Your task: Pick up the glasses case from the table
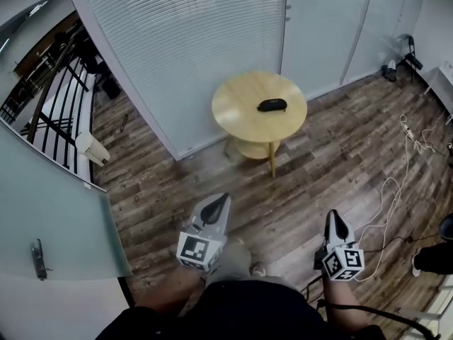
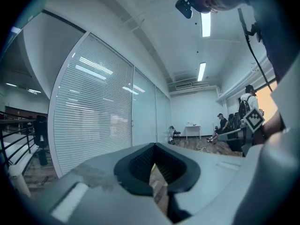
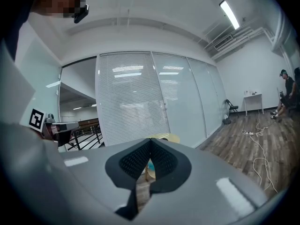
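Dark case [image 1: 271, 105] lying near the middle of the round bench [image 1: 230, 119], touched by nothing.
Well short of it, held low over the wood floor [image 1: 177, 183] and pointed toward the bench: left hand-held gripper [image 1: 224, 198] and right hand-held gripper [image 1: 333, 214], each clenched tip to tip on nothing. Off to the right, white cable [image 1: 389, 190] trailing across the floor.

The glasses case [image 1: 272, 105] is glossy black against the pale yellow wood of the worktop [image 1: 237, 119], and the floor [image 1: 333, 161] is dark brown planking with streaky grain. The left tongs [image 1: 224, 200] and right tongs [image 1: 333, 215] are light grey with black ribbed pads [image 3: 136, 161], each bearing a cube [image 1: 197, 250] of black-and-white squares; the blinds [image 1: 184, 48] show fine white stripes.
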The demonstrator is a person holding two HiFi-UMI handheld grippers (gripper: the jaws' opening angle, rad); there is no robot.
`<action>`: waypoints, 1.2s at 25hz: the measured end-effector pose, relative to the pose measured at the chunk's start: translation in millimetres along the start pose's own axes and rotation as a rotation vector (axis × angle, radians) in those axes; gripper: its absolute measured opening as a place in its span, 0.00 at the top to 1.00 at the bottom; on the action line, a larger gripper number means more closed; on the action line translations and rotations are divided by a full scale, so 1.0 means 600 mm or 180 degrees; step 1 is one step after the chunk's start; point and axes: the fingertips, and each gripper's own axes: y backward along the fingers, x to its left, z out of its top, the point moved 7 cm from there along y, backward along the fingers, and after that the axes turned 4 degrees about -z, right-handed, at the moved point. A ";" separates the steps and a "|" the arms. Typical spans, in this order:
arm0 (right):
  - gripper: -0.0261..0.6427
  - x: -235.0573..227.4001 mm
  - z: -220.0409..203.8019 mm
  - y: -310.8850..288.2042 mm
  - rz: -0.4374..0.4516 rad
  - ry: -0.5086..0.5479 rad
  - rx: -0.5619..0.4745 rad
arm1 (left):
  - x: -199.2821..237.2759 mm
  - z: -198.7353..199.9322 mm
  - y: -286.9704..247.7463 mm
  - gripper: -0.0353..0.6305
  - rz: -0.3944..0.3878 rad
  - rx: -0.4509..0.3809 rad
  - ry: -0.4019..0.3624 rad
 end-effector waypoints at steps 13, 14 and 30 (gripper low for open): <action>0.95 0.010 0.067 -0.221 0.0056 -0.0063 -0.0112 | 0.182 -0.014 -0.165 0.94 -0.0002 0.0014 0.0018; 0.95 0.015 0.075 -0.240 0.0047 -0.0076 -0.0135 | 0.202 -0.010 -0.177 0.94 -0.0013 0.0015 -0.0006; 0.95 0.076 0.090 -0.451 0.0026 -0.0136 -0.0279 | 0.371 -0.010 -0.339 0.94 -0.0291 -0.0056 -0.0090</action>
